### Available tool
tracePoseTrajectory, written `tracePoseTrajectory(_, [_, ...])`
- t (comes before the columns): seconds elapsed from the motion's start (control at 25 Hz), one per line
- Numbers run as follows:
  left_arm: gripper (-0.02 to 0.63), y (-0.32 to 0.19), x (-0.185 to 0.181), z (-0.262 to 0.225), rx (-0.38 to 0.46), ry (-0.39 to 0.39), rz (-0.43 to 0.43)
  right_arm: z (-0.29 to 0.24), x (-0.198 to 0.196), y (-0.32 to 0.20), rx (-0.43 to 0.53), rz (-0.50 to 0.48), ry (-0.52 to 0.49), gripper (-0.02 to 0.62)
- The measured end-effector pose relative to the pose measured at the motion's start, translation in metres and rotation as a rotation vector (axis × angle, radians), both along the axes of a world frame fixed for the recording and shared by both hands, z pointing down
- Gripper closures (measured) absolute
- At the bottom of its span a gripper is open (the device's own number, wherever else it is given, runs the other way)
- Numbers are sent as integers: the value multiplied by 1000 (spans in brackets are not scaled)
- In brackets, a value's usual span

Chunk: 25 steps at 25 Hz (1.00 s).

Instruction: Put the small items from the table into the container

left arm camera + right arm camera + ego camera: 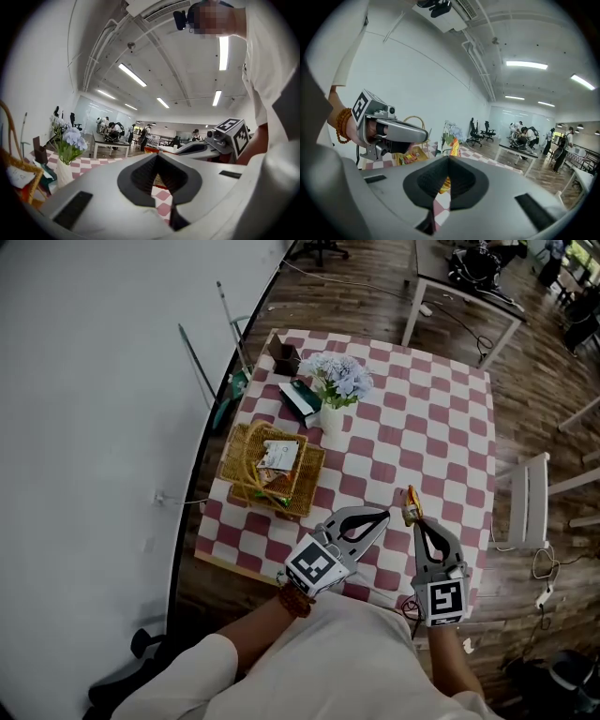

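Note:
A small orange-and-yellow packet (pixel 410 506) sticks up from the tips of my right gripper (pixel 412 519), which is shut on it above the near edge of the checkered table (pixel 441 437). In the right gripper view the packet (pixel 452 146) rises just past the closed jaws (pixel 449 159). My left gripper (pixel 383 515) hovers close beside it on the left, its tips together and nothing between them (pixel 157 157). The wicker basket (pixel 228 465) sits at the table's left side and holds a white packet and other small items.
A white vase of blue flowers (pixel 333 395) stands behind the basket, with a green-and-white box (pixel 300 399) and a brown box (pixel 284 357) near the far left corner. A white chair (pixel 530 502) stands right of the table. A white wall runs along the left.

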State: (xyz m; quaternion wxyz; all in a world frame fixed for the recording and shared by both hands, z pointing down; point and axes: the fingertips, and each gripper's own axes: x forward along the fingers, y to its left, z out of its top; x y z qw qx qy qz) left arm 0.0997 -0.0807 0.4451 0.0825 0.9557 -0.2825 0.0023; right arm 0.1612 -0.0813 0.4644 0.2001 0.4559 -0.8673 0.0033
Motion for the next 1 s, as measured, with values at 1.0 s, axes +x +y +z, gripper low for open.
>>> tracePoseTrajectory(1.0, [584, 46, -38, -79, 38, 49, -118, -90, -38, 46, 97, -78, -173, 574])
